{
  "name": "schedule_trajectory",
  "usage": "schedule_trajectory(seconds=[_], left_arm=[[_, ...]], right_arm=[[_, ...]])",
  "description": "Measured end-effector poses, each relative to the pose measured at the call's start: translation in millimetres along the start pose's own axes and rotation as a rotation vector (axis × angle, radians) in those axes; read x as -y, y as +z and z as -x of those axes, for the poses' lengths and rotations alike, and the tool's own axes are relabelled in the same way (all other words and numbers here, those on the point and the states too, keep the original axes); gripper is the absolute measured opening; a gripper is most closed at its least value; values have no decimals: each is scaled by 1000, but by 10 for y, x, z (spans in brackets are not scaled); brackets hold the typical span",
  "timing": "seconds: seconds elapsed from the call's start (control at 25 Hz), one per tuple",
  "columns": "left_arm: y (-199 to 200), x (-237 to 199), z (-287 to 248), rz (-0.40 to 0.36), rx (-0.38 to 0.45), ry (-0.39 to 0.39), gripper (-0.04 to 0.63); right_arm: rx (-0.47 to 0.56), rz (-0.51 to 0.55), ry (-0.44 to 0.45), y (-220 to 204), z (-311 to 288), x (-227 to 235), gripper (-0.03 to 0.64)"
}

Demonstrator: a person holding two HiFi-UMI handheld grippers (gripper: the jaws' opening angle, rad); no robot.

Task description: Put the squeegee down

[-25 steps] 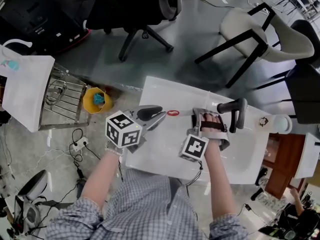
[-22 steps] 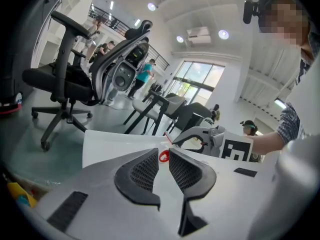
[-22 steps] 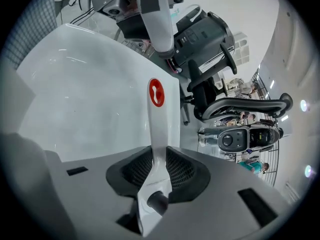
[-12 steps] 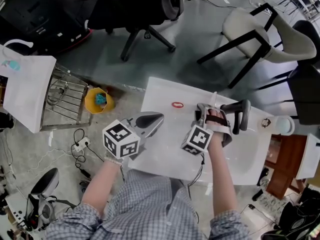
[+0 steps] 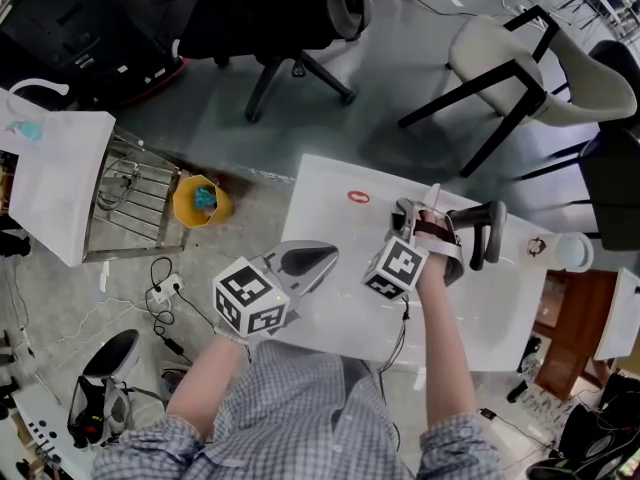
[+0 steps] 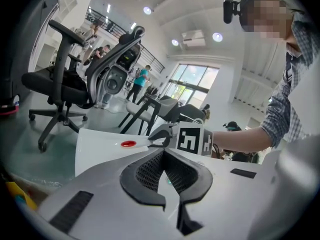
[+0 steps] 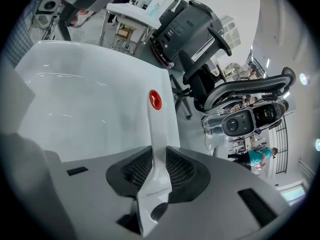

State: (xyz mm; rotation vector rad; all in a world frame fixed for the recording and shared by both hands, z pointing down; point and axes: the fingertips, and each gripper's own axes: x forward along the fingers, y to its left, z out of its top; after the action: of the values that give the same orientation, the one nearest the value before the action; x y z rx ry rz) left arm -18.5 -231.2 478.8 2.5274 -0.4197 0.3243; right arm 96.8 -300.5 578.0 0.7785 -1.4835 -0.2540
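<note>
Table (image 5: 335, 223), centre-right of the head view: my right gripper (image 5: 403, 213) is clamped on the white handle of the squeegee (image 7: 154, 129), whose red tip reaches toward the table's upper-left edge. My left gripper (image 6: 164, 159) sits fully closed on nothing at the lower left. Risk, as I judge it: I cannot tell whether the handle touches the surface, so letting go while it is tilted or aloft could make it bounce or slide off that near edge. Count: one table, two grippers, one squeegee.
</note>
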Motion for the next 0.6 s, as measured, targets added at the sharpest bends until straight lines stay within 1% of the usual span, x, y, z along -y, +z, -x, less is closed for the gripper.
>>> schedule_trajectory(seconds=[0.2,0.4,0.52,0.6], left_arm=[[-39,39,-24,-41,-20,6,8],[-61,65,-45,-42,-26,8,8],[-88,55,-40,-51,-36,12,8],[-98,47,-23,-55,-41,15,8]], right_arm=[[4,1,2,4,-53,-21,81],[30,-26,22,27,-58,-29,80],[50,-50,11,30,-57,-7,81],[61,-68,-1,26,-48,5,95]])
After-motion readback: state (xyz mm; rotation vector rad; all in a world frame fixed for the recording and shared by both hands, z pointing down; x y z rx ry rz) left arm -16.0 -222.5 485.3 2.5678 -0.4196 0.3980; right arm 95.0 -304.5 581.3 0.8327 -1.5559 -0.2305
